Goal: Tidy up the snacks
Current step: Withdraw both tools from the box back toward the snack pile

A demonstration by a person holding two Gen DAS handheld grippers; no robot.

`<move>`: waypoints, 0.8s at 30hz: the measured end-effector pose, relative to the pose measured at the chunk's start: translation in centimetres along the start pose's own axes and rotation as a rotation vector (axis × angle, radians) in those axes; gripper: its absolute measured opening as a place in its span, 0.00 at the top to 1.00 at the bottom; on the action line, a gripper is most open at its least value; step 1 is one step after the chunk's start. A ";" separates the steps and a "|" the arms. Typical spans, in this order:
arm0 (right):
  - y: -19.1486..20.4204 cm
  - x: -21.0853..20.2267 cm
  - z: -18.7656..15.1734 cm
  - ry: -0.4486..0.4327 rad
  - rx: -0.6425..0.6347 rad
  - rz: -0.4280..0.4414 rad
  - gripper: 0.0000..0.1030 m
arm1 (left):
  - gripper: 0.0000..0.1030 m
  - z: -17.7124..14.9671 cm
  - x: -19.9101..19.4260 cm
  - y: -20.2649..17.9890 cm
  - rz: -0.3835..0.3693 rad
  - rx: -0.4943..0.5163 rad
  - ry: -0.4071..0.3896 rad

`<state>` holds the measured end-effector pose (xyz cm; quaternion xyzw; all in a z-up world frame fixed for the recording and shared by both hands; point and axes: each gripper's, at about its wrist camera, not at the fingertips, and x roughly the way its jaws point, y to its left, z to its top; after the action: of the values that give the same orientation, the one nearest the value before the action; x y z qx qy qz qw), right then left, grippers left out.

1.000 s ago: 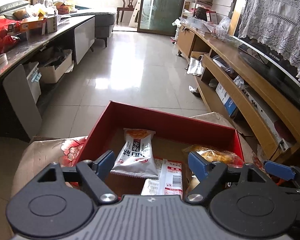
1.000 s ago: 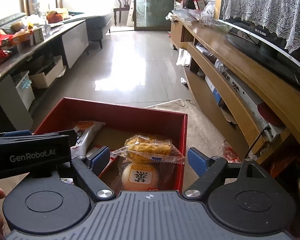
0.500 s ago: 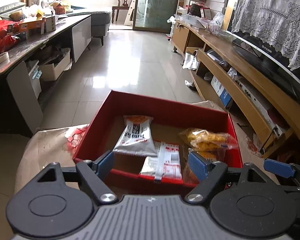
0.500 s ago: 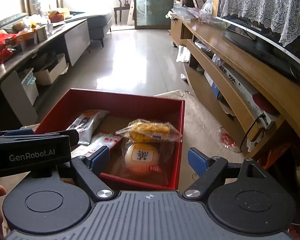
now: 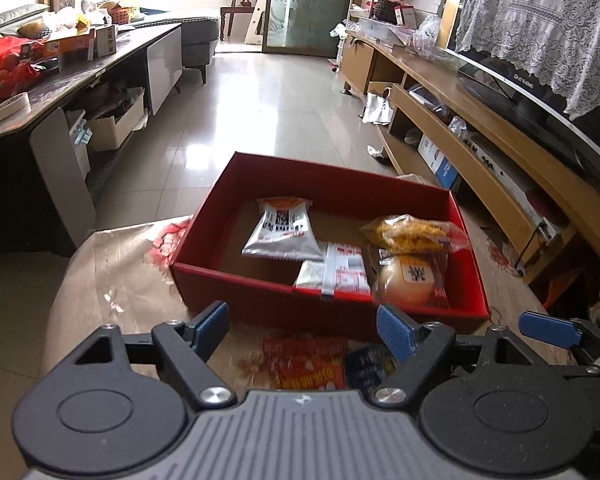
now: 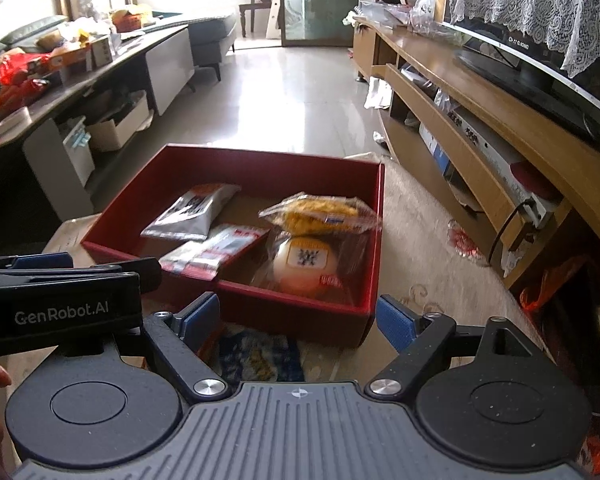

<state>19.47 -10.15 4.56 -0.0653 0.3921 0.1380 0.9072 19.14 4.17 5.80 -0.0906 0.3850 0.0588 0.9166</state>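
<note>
A red box [image 5: 260,292] [image 6: 284,316] stands on a low table. In it lie a white snack pack [image 5: 282,230] [image 6: 192,212], a red-and-white packet [image 5: 336,274] [image 6: 216,250], a yellow snack bag [image 5: 412,234] [image 6: 320,212] and a round bun in clear wrap [image 5: 410,280] [image 6: 306,266]. My left gripper [image 5: 304,324] is open and empty, in front of the box's near wall. My right gripper [image 6: 298,314] is open and empty, also short of the box. A red packet [image 5: 308,364] and a blue packet [image 5: 370,364] [image 6: 256,354] lie on the table between the fingers.
The table has a floral cloth [image 5: 112,276]. A long wooden TV cabinet [image 5: 480,148] with a television [image 6: 532,68] runs along the right. A cluttered dark counter [image 5: 40,80] stands at the left. Tiled floor [image 5: 268,108] lies beyond the box.
Both grippers have pulled back and up from over the box. The whole box now shows, and the red and blue packets on the table have come into view.
</note>
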 end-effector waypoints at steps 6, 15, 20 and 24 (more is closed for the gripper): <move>0.9 -0.8 -1.6 0.023 -0.020 0.012 0.13 | 0.20 -1.8 -1.3 0.4 -0.007 0.025 0.018; 2.7 -1.9 -4.6 0.077 -0.071 0.036 0.13 | 0.20 -5.1 -3.0 1.9 -0.022 0.048 0.074; 3.8 -2.0 -6.1 0.125 -0.117 0.065 0.13 | 0.20 -7.1 -3.6 3.4 -0.019 0.029 0.112; 5.0 -1.6 -7.6 0.171 -0.173 0.054 0.13 | 0.20 -8.9 -3.8 4.8 -0.019 0.013 0.167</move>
<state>11.70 -7.42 0.49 -0.1440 0.4563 0.1897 0.8573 9.46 6.86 1.81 -0.0930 0.4596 0.0399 0.8824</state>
